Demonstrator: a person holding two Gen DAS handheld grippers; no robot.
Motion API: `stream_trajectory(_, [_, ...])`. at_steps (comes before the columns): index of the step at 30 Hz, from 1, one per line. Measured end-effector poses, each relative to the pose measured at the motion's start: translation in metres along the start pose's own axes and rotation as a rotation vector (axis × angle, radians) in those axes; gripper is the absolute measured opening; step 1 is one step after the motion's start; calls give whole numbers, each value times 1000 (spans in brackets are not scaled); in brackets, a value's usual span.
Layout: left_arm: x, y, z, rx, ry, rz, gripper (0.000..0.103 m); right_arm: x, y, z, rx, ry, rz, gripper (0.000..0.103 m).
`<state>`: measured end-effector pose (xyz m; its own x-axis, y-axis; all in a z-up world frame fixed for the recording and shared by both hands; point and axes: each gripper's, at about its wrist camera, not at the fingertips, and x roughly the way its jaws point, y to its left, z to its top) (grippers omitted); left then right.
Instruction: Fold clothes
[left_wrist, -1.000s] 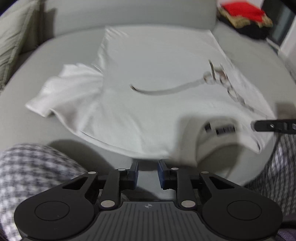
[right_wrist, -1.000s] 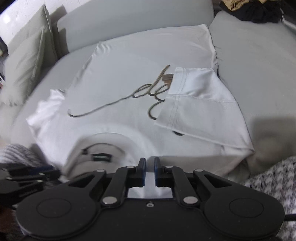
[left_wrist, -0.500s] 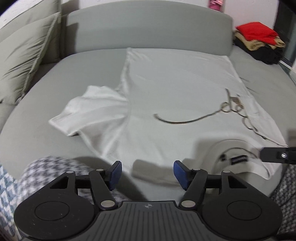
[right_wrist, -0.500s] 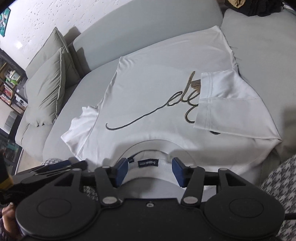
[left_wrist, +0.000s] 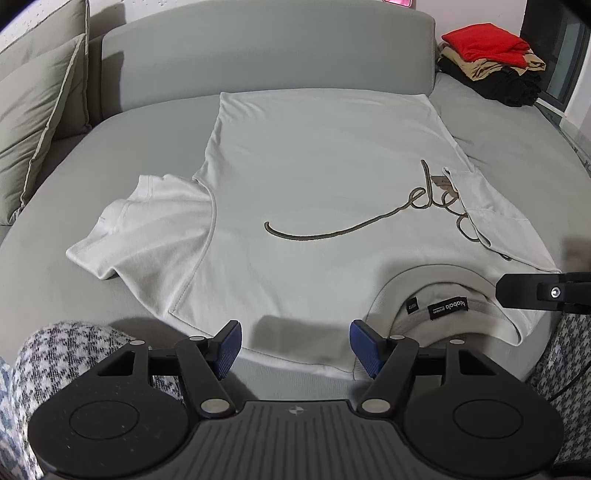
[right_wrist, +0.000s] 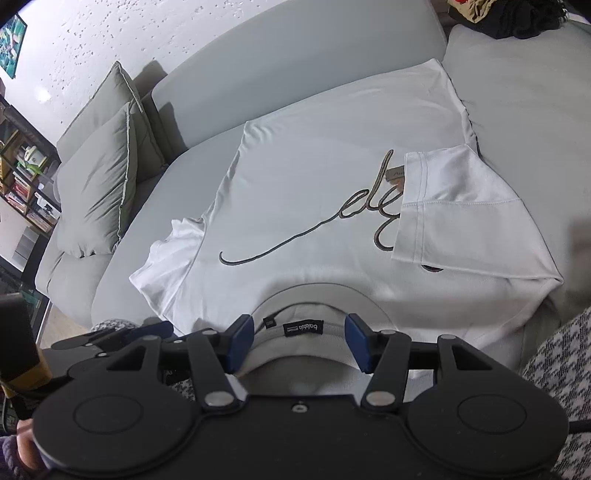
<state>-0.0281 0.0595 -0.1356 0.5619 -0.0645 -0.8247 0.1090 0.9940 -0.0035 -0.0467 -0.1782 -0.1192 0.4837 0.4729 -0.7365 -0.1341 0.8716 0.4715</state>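
Tee (left_wrist: 325, 177) soft matt cloth; sofa (left_wrist: 258, 48) smooth fabric.

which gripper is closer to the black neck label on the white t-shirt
Right. The right gripper hangs open just over the collar, the neck label showing between its fingers. The left gripper is open off to the side, by the shoulder edge.

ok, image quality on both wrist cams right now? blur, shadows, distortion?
Left wrist: sharp; fisheye bows the sofa; left tool casts a soft shadow on the white t-shirt hem. Right wrist: sharp, horizon tilted, shirt bright but seams readable; collar label legible.
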Motion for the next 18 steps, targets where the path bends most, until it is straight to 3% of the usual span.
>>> stream_trajectory(18, [0,3,-1,-24,1,-4,66,0,-1,1,18,-11,0,59])
